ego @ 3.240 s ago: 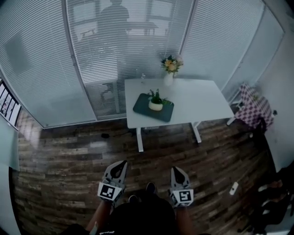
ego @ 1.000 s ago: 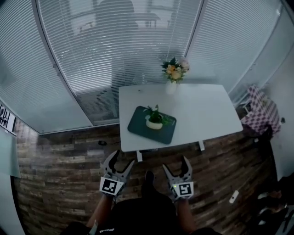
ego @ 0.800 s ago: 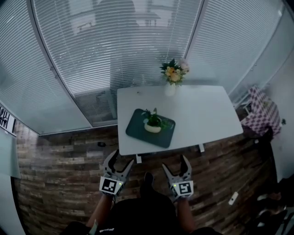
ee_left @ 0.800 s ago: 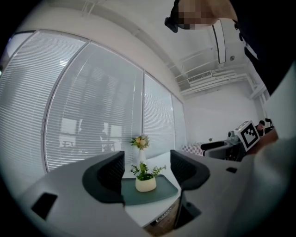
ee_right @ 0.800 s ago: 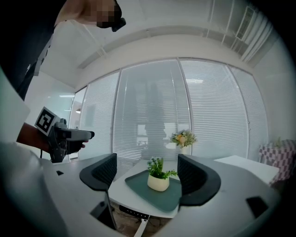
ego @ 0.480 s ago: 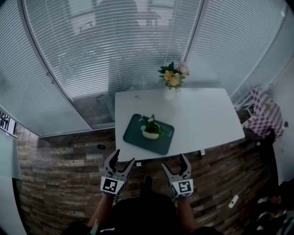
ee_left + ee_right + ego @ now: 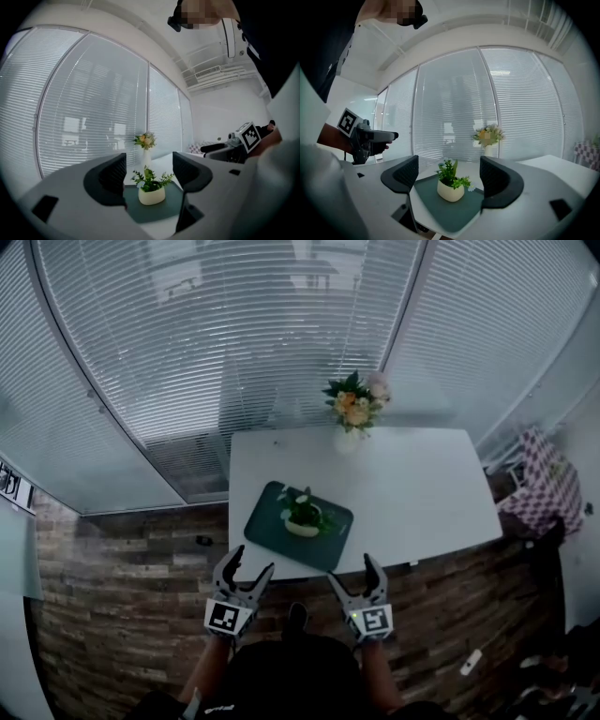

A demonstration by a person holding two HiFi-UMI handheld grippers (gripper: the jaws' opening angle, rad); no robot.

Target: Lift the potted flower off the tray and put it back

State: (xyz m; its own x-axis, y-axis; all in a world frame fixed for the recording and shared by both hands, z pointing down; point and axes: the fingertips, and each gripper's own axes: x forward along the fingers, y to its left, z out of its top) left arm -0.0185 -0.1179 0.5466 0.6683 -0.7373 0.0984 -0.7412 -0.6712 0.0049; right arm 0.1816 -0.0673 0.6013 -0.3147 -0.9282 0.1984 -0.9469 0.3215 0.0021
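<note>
A small green plant with pale flowers in a cream pot stands on a dark green tray near the front left of a white table. Both grippers are short of the table's near edge, held over the floor. My left gripper is open and empty. My right gripper is open too, with nothing in it. In each gripper view the pot shows between the jaws, some way ahead.
A white vase of orange and pink flowers stands at the table's far edge. Glass walls with blinds run behind. The floor is dark wood. A chair with a checked cloth sits right.
I have come closer to the table: it and the tray now lie just ahead of both grippers. The jaws, shut 3.2 s ago, have stood open since a second ago.
</note>
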